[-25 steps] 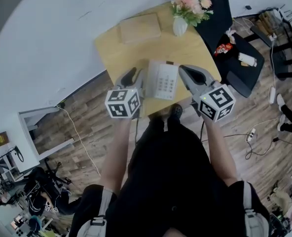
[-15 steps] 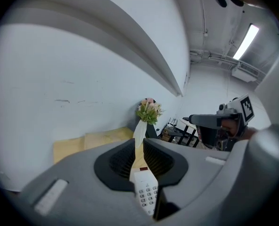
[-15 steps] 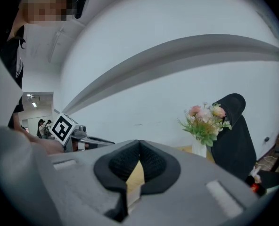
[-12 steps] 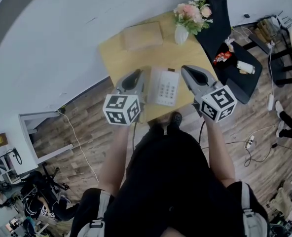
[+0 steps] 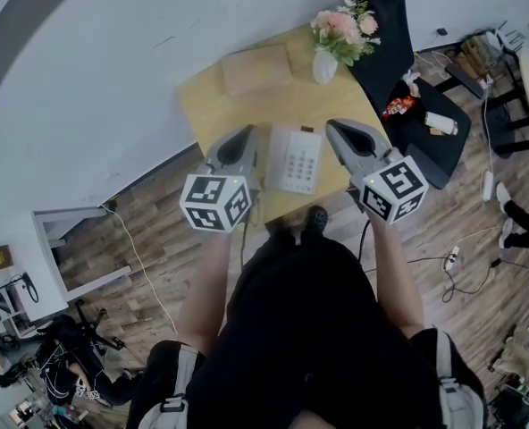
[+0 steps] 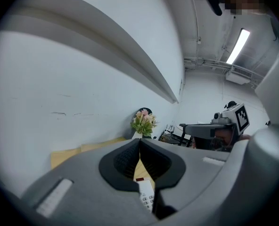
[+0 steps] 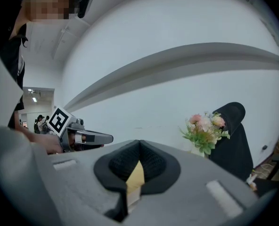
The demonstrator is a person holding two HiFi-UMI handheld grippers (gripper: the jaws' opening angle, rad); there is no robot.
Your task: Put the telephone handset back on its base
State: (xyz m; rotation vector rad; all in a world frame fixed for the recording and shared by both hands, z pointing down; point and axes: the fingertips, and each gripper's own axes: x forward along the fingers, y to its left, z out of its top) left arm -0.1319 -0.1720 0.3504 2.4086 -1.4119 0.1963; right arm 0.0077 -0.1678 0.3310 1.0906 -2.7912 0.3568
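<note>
My left hand-held gripper (image 6: 139,144) has its ribbed black pads pressed together on nothing, and the right hand-held gripper (image 7: 139,145) is likewise closed tight and empty. I hold both above the pale wooden desk (image 5: 220,105), flanking the white, boxy telephone (image 5: 302,161) to stay clear of it. The handset (image 5: 277,157) seems seated along its left side, though it is too small to be sure.
</note>
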